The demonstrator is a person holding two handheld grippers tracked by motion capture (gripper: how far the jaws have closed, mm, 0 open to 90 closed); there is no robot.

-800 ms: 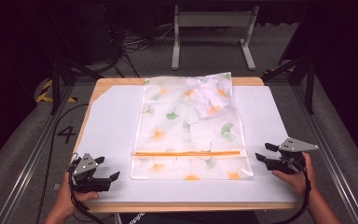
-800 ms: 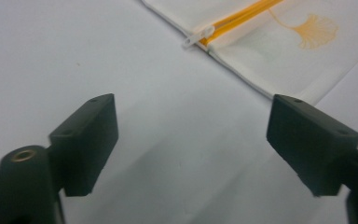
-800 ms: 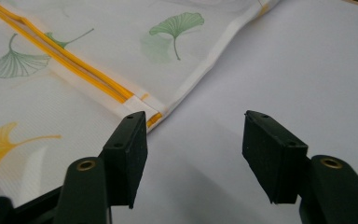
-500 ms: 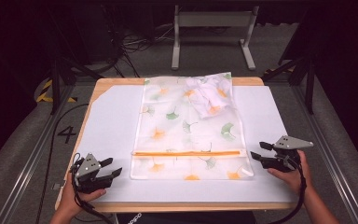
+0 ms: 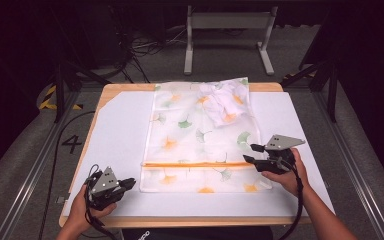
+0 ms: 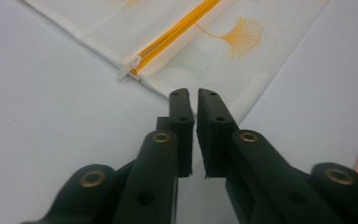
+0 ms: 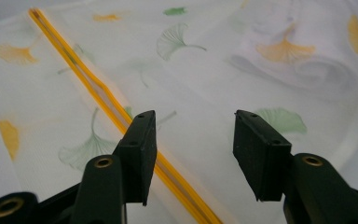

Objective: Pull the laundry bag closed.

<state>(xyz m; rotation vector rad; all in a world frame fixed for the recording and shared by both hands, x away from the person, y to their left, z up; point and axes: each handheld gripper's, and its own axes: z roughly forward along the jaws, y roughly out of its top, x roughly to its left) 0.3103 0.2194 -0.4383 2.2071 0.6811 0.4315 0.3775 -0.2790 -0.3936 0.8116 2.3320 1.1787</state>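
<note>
High view, one leaf-print bag [image 5: 200, 135], one orange zipper [image 5: 195, 164], two tools.

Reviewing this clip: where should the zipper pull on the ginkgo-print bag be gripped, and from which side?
Probably the small white zipper pull at the left end of the orange zipper. It sticks out past the bag's edge onto the bare white mat, so the left gripper, fingers nearly closed, could approach low from the left.
</note>
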